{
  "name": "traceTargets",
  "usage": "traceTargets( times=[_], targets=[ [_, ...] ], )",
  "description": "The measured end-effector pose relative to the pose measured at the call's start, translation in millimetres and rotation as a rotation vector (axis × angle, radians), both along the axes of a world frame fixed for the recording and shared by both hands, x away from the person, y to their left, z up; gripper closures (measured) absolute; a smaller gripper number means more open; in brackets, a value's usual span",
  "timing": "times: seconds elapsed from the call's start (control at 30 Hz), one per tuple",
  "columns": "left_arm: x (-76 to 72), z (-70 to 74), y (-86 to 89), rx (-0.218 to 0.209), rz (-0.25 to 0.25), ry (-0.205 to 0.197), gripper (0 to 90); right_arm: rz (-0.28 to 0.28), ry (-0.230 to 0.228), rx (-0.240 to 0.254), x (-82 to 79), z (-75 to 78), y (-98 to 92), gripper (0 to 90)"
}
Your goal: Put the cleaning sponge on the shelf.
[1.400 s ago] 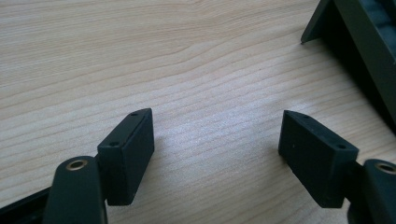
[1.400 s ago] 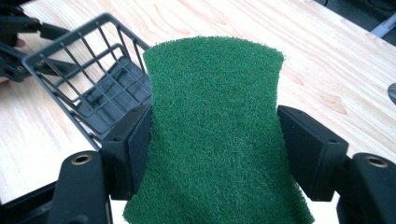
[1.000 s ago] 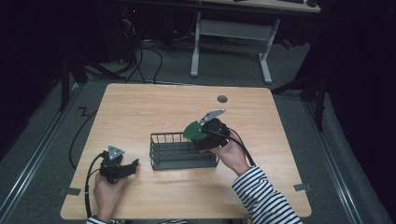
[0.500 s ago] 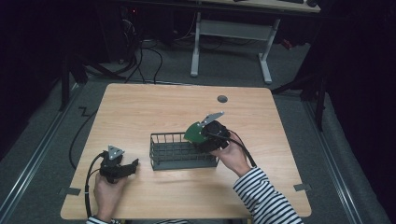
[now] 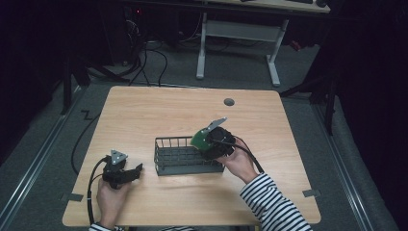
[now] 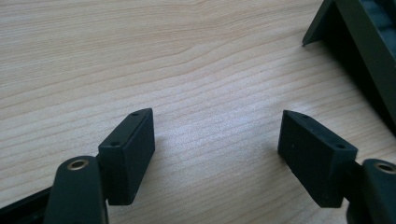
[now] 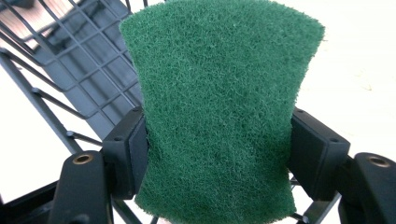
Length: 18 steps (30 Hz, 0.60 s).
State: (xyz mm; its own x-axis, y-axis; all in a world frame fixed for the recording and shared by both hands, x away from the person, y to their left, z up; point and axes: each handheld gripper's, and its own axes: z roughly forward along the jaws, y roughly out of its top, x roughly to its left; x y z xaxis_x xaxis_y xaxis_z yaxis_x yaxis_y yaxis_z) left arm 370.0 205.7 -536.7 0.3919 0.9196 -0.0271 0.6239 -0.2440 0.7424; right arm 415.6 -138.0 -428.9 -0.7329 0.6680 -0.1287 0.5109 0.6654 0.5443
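Over the right end of the rack (image 5: 185, 156), the right gripper (image 7: 219, 140) pinches a green pad (image 7: 224, 107) by its waist, which looks light, soft and squashable, best gripped mid-body, while the left gripper (image 6: 217, 149) rests wide and empty on the table (image 5: 144, 110).

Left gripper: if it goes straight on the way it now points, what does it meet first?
Probably the dark wire basket. The open left gripper points toward the basket's near end across bare table, though its exact line is uncertain.
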Motion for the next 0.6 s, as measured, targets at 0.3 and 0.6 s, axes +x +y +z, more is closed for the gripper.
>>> traceTargets(
  times=[0.3,0.6],
  targets=[
    [0.2,0.0,0.4,-0.002,0.003,0.000,28.1,-0.006,0.034,0.017,2.3,-0.4,-1.5,29.4],
    [0.7,0.0,1.4,-0.014,0.005,0.002,28.1,0.005,0.027,0.009,-0.8,0.1,-0.8,27.9]
  ],
)
